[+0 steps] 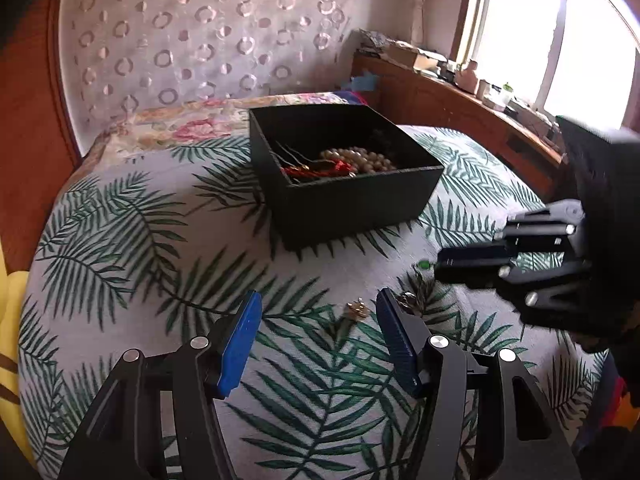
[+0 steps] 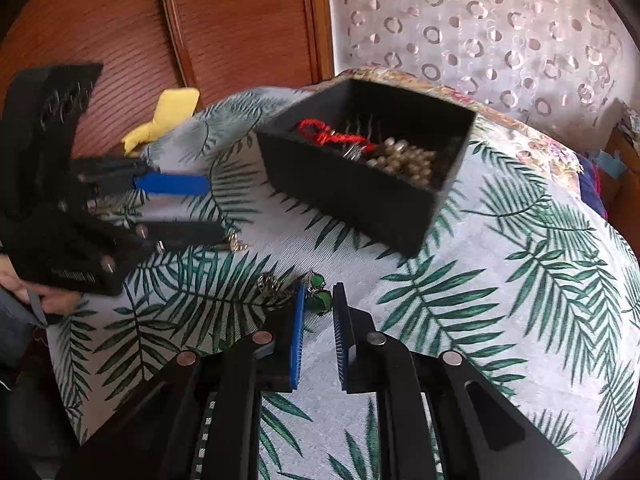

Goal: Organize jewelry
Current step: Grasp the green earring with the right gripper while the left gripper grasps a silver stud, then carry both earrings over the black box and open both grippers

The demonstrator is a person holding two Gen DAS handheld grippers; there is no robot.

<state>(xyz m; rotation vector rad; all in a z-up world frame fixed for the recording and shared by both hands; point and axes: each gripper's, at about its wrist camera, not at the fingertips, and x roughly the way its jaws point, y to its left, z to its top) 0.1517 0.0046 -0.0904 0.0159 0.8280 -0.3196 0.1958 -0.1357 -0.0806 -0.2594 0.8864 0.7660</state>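
Observation:
A black open box (image 1: 360, 204) stands on the leaf-print bedcover and holds a pearl necklace (image 1: 362, 159), a red cord piece (image 1: 320, 170) and hairpins. It also shows in the right wrist view (image 2: 348, 200). My left gripper (image 1: 318, 306) is open, with a small gold piece (image 1: 357, 309) on the cover just beyond and between its fingertips. My right gripper (image 2: 320, 294) is open with a narrow gap, and a green bead piece (image 2: 319, 296) lies between its fingertips. A silver chain piece (image 2: 270, 283) lies to its left.
The bedcover (image 1: 160, 240) bulges over a rounded bed. A wooden headboard and shelf with clutter (image 1: 460, 76) run along the right under a window. A yellow cloth (image 2: 168, 116) lies at the bed's far edge by a wooden wardrobe (image 2: 200, 20).

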